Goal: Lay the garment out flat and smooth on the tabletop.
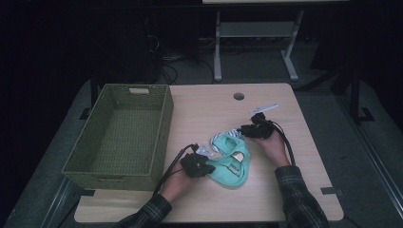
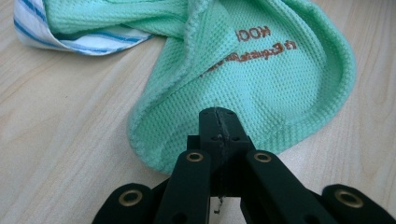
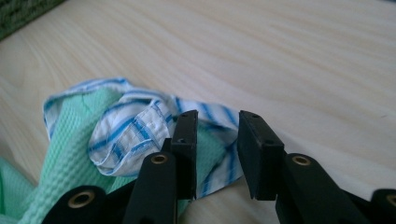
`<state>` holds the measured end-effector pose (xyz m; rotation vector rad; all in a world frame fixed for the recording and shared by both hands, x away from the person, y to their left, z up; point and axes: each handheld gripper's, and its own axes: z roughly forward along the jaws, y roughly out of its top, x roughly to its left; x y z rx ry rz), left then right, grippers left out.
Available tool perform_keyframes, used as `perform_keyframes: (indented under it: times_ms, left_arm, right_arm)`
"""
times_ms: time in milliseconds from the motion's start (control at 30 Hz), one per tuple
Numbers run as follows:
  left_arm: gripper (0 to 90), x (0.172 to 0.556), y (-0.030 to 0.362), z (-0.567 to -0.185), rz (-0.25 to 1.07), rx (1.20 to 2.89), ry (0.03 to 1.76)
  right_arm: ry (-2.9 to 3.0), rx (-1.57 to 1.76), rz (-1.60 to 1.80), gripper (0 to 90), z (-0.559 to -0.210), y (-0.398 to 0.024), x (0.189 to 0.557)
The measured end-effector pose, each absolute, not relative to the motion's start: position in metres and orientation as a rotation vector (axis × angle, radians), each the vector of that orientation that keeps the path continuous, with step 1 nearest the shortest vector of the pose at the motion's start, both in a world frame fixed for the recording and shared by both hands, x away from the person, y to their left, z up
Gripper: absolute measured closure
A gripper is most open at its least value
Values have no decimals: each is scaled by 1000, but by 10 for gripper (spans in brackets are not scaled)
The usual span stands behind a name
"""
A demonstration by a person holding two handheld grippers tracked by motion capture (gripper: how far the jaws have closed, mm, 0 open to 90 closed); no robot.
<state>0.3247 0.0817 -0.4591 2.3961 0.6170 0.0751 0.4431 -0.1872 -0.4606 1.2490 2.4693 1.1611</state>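
Cloth bundle under inspection: a green waffle-weave cloth with orange printed lettering, tangled at one end with a white cloth with blue stripes. The bundle lies on the wooden table between the two hands, its long axis running from the left gripper to the right gripper.

Left gripper: in its own view the jaws stand pressed together with no gap, their tips set on the near hem of the green cloth. The fabric puckers toward the tips, so I judge a pinch of the hem to be held; the cloth stretches directly ahead of this gripper.

Right gripper: jaws apart, not gripping. In its own view the striped cloth lies just ahead and toward the left jaw, with a striped edge passing between the jaws and behind them. The right jaw stands over bare table.

Deciding relation: the striped end is nearest the right gripper, and off-centre toward its left jaw. I judge the next move calls for a small shift toward that side before closing.

Olive woven basket: empty, beyond the left gripper on its outer side, well apart from the right.
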Motion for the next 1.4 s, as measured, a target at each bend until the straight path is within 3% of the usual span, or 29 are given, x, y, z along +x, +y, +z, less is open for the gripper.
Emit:
perform_keyframes:
  times_ms: [200,567,967,1400]
  left_arm:
    - [897,325,81,-459,77,2396,613]
    - [897,325,81,-459,79,2402,610]
    - [898,324,81,-459,81,2401,614]
    - [898,324,81,-459,87,2397,617]
  right_arm:
    - [2514,1195,1143,703,-470,-182,440]
    - [2503,1118,1078,882,-470,-178,435]
    - [2376,1168,1086,888,-446,-201,430]
    - [2312,1345,1019,887,-450,-249,426]
